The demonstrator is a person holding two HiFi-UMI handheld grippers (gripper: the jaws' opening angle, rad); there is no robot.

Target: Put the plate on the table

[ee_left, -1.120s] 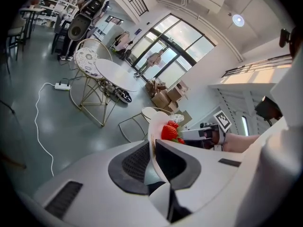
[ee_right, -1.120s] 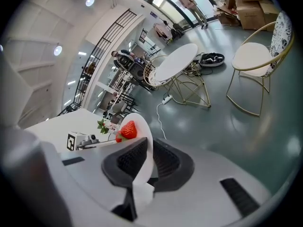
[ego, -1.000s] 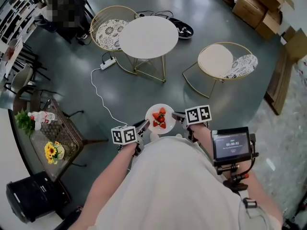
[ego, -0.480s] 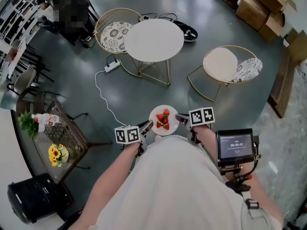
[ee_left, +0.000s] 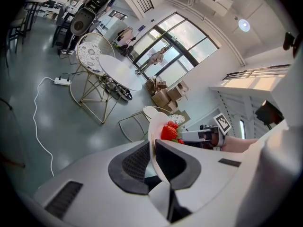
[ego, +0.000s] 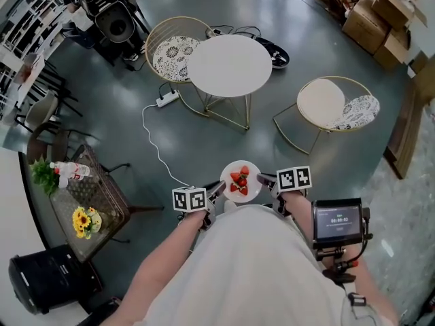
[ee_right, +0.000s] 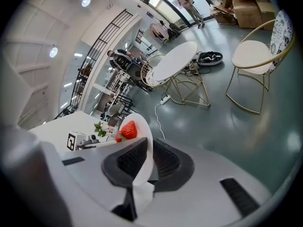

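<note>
1. The plate (ego: 246, 165), carrying strawberries (ego: 239, 180), hangs in the air close to the person, well apart from the round table (ego: 230, 65).
2. The left tool (ego: 216, 190) is clamped on its left rim and the right tool (ego: 266, 180) on its right rim.
3. It looks thin, stiff and light, probably slick. Opposite-rim holds suit it. If it tilts, the berries could roll off.

Cardboard boxes (ego: 370, 22) cut by top edge, plate (ee_left: 154, 122) rim hidden between jaws
</note>
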